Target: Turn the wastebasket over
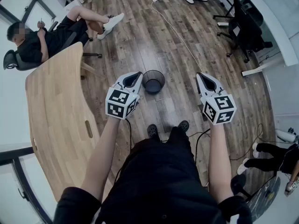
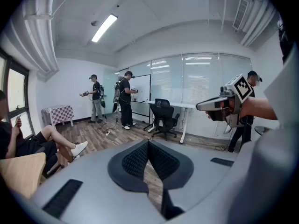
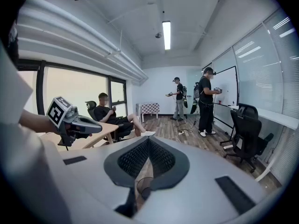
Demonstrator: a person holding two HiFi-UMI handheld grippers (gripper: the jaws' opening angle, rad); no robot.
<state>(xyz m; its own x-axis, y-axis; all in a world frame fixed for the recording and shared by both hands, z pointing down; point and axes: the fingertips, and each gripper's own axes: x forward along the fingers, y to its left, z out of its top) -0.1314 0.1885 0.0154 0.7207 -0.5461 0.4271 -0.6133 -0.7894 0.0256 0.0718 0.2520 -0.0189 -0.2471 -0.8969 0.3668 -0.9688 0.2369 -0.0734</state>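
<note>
"Black wire mesh, round, mouth up: is that the wastebasket?"

"Yes. The small black mesh wastebasket (image 1: 153, 90) stands upright on the brown plank floor (image 1: 140, 27), just ahead of my dark shoes (image 1: 153, 130). Neither claw touches it."

"Where are your hands?"

"Both bare forearms reach straight out from my body, roughly side by side. My left gripper (image 1: 137, 74), white-shelled with its black-and-white marker cube toward me, points forward and a little down. Seen from my head, its tip shows just beside the basket's left rim, but it hangs in the air above the floor. My right gripper (image 1: 201, 76) is held the same way, further out to the right and well apart from the basket. The basket lies between the two, nearer the left one."

"Anything in the jaws?"

"Nothing. On each claw the dark ribbed pads are pressed together at the tips, with only floor showing through the slit below them."

"And around you?"

"A pale wooden table (image 1: 56, 120) runs along my left. Past its far end a person in black (image 1: 42, 41) sits in a chair with one leg stretched out. A black office chair (image 1: 245, 27) stands by a white desk (image 1: 268, 22) at the far right. A thin white cable (image 1: 177, 33) trails across the planks beyond the basket."
</note>
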